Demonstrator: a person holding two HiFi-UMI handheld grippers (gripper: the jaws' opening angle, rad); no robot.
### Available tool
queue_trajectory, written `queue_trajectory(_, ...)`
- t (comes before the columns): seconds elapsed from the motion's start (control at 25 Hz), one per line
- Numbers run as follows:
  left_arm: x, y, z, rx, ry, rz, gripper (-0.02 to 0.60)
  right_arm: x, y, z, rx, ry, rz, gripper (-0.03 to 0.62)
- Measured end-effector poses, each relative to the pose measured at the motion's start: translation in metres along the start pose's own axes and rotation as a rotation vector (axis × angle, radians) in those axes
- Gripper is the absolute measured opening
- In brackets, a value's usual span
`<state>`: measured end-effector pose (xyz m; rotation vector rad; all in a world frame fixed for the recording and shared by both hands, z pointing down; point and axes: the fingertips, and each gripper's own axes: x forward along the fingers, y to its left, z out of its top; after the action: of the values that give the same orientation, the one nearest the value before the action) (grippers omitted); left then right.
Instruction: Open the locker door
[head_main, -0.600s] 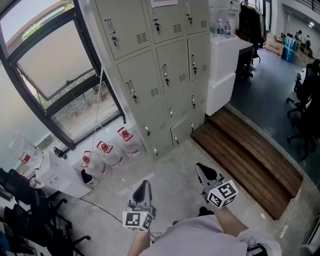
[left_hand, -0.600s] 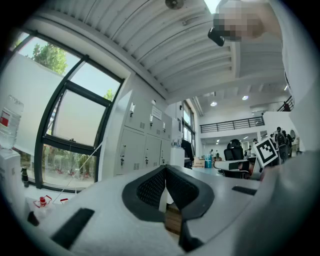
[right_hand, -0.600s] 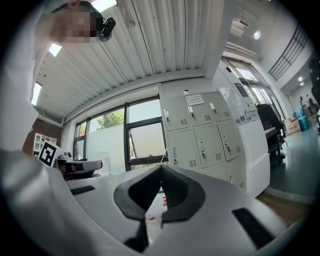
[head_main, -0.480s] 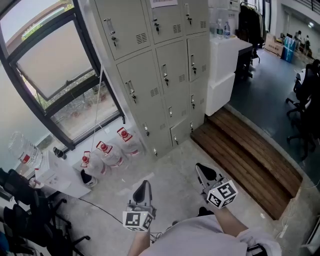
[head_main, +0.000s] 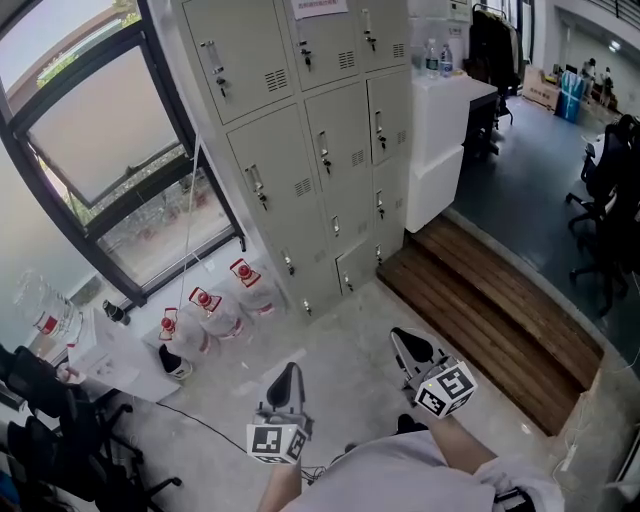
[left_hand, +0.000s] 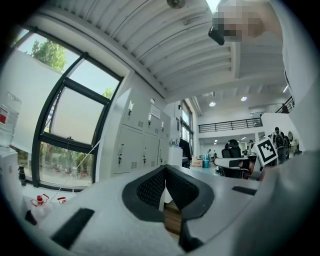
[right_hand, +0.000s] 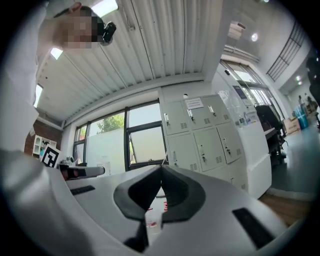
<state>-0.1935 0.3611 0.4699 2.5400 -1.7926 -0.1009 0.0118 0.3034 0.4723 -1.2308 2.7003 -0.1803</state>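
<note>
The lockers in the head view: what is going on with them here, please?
A person stands some way back from the grey lockers, holding a tool in each hand. The left tool and the right tool are both shut, with nothing between their jaws, and they point toward the lockers without touching them. Every locker in view is closed, so the opening has not begun.
</note>
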Motion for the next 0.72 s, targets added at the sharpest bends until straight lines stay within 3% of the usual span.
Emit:
queue_trajectory(0.44, 0.016, 0.009, -0.01, -0.029, -0.001, -0.059, 0.009, 0.003, -0.006, -0.01, 0.022, -0.002, -0.042, 0.012)
queue_trajectory(0.56, 0.03, 0.014, -0.013, -0.066, -0.004, -0.068, 0.009, 0.009, -0.017, -0.013, 0.024, 0.006, -0.062, 0.012)
queue_trajectory(0.72, 0.062, 0.026, -0.018, -0.053, 0.013, -0.076, 0.009, 0.036, -0.042, -0.016, 0.032, -0.008, -0.067, 0.014)
